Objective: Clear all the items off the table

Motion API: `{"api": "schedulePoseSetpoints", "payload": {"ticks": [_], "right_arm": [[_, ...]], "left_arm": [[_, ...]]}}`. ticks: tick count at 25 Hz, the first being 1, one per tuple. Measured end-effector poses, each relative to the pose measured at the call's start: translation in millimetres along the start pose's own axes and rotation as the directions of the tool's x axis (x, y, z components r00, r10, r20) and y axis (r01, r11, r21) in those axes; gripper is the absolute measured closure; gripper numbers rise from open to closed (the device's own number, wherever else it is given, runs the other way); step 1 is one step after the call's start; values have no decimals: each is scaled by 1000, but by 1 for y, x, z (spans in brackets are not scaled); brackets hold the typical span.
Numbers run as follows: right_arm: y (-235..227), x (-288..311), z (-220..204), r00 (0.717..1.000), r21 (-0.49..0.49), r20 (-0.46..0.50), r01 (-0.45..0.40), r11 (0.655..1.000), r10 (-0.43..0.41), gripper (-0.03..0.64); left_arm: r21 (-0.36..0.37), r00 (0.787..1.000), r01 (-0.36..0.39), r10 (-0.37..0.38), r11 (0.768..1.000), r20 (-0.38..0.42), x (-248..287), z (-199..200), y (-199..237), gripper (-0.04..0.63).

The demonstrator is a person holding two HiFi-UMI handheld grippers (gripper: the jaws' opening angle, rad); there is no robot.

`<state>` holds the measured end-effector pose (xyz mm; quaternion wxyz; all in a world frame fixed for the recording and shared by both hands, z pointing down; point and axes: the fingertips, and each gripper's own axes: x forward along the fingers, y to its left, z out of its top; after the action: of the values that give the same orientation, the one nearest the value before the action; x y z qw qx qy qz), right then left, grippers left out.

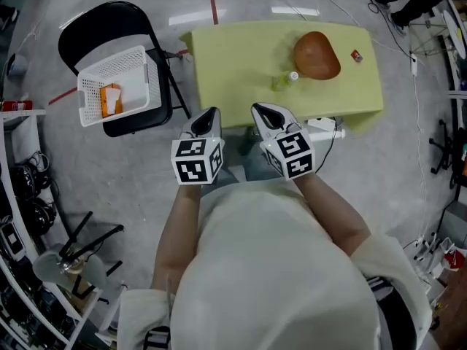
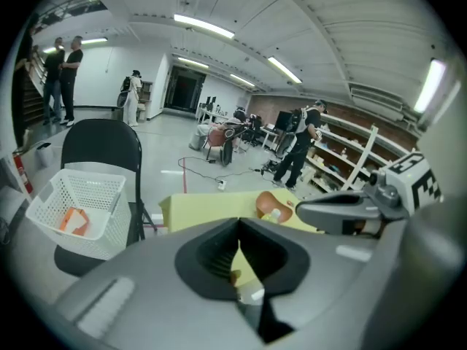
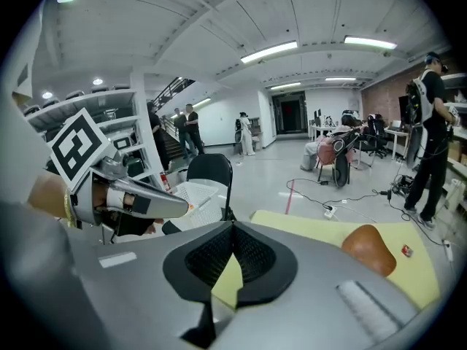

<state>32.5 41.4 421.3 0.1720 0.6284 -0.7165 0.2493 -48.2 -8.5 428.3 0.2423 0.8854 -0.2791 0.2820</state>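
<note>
I find the worktop's (image 1: 233,64) left part open for passage; a brown domed object (image 1: 317,55) and a small bottle (image 1: 284,82) block its right side.

Small red item (image 1: 356,56): beyond the right gripper (image 1: 263,113), far to its right on the table; too small to tell what it is.
Bottle (image 2: 272,215): just ahead of the left gripper (image 2: 237,226); lower part hidden behind that gripper's body.
Orange item (image 1: 110,99): in the basket (image 1: 139,57) left of the left gripper; kind unclear.
Table (image 1: 241,64): near edge partly hidden behind both grippers' tips.
</note>
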Motion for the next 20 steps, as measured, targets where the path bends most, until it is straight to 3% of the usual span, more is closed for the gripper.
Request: {"api": "schedulePoseSetpoints", "payload": {"ticks": [16,20], "right_arm": [[-145,-28,-52,980,183,-29,199,963,-197,617],[-170,-31,-65,973,217,-42,231,948,-227,617]], "left_arm": [[153,985,138,-120,978,-124,133,-26,-85,584],[173,981,172,-152,970,-121,167,-34,-102,509]]}}
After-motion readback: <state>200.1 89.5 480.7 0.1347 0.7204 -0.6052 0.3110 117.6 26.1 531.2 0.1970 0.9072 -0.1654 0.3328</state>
